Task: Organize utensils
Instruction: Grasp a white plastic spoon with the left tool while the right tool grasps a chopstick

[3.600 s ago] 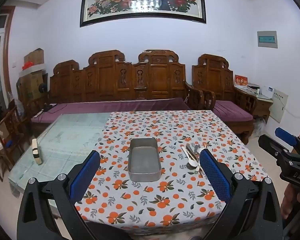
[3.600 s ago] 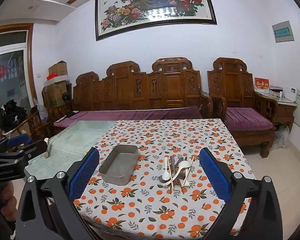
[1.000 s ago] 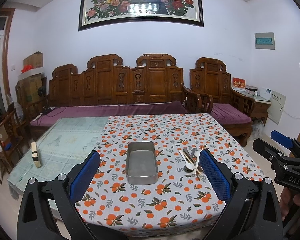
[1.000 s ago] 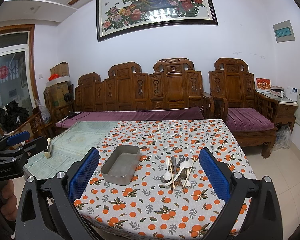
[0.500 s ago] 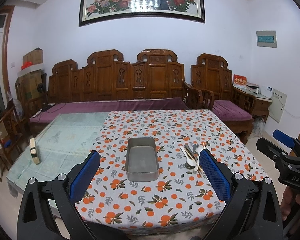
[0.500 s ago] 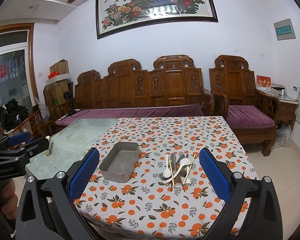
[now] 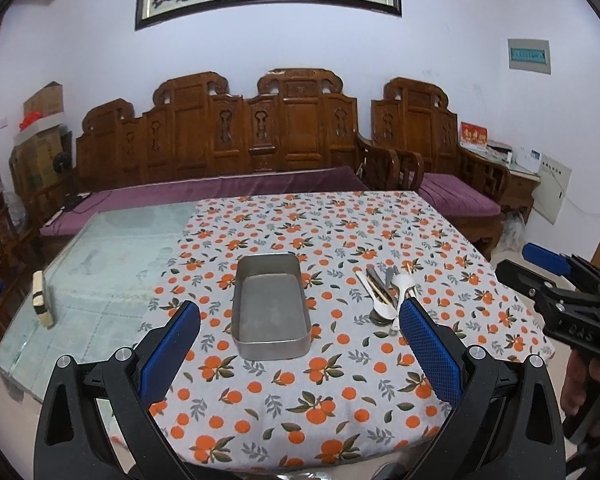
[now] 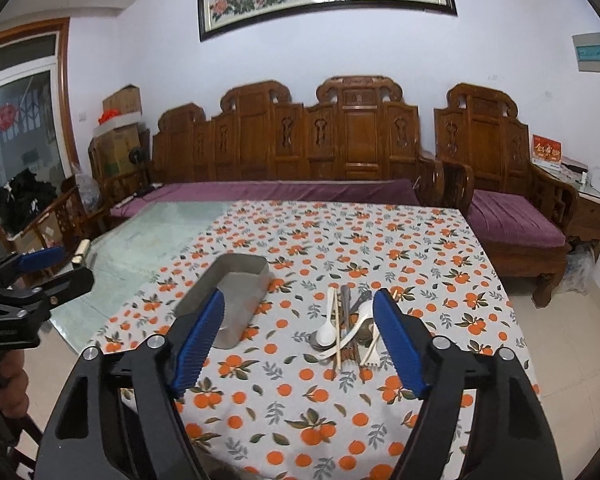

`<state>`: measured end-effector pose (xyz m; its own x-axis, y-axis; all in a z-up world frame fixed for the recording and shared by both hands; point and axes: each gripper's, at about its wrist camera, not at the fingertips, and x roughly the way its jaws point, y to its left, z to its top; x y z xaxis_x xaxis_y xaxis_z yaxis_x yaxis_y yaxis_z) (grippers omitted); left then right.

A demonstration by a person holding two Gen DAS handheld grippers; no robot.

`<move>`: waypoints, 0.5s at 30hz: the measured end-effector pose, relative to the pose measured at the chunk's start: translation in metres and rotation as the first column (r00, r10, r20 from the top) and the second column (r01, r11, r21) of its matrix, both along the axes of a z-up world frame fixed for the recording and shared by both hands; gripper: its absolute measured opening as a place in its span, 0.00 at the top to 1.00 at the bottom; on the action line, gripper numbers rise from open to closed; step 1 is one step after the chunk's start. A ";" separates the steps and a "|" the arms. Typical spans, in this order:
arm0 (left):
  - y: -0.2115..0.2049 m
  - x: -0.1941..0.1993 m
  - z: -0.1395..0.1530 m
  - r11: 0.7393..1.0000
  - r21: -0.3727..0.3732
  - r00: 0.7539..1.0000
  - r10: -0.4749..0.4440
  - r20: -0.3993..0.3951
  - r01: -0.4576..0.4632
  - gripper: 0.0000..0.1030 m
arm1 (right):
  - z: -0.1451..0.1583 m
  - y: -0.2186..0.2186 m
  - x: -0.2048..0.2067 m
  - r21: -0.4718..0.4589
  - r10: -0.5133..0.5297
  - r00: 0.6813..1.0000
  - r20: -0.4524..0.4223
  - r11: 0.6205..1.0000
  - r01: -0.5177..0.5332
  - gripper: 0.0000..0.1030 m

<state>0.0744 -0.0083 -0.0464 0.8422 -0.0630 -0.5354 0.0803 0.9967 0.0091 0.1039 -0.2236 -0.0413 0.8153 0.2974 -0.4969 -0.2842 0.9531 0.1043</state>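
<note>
An empty rectangular metal tin (image 7: 271,308) (image 8: 236,288) sits mid-table on the orange-print cloth. To its right lies a heap of utensils (image 7: 388,292) (image 8: 348,328): white spoons, chopsticks, metal pieces. My left gripper (image 7: 300,312) hovers over the near table edge, open, with nothing between its blue pads; the tin lies beyond them. My right gripper (image 8: 300,304) is short of the utensil heap, its jaws closing, nothing between them. Each gripper shows at the side of the other's view, held by a hand.
The table (image 7: 112,264) has bare glass on its left half, with a small block (image 7: 42,300) near that edge. A carved wooden bench with purple cushions (image 7: 228,192) stands behind, an armchair (image 8: 512,220) at the right. Boxes stand at the far left.
Both grippers have moved forward and down toward the table, so tin and utensils look larger. The right gripper's blue pads stand closer together than before.
</note>
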 end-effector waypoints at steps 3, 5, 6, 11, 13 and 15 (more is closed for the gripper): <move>-0.004 0.016 -0.007 1.000 0.014 1.000 -0.009 -0.016 0.009 0.06 | -0.011 -0.007 0.025 -0.018 -0.006 1.000 -0.026 1.000 0.006 0.24; -0.006 0.028 -0.012 1.000 0.021 0.999 -0.017 -0.027 0.017 0.06 | -0.016 -0.011 0.039 -0.026 -0.013 0.999 -0.039 1.000 0.012 0.25; -0.008 0.032 -0.014 1.000 0.022 0.999 -0.021 -0.032 0.021 0.06 | -0.021 -0.015 0.047 -0.028 -0.017 0.999 -0.048 0.999 0.015 0.25; -0.018 0.057 -0.030 0.998 0.022 0.996 -0.056 -0.072 0.058 0.06 | -0.042 -0.027 0.073 -0.045 -0.018 0.996 -0.087 0.999 0.014 0.32; -0.023 0.068 -0.038 0.996 0.004 0.993 -0.085 -0.087 0.086 0.06 | -0.053 -0.031 0.080 -0.050 -0.020 0.995 -0.100 0.999 0.015 0.38; -0.031 0.077 -0.046 0.993 -0.009 0.988 -0.116 -0.100 0.116 0.06 | -0.065 -0.038 0.089 -0.051 -0.020 0.992 -0.125 0.999 0.013 0.44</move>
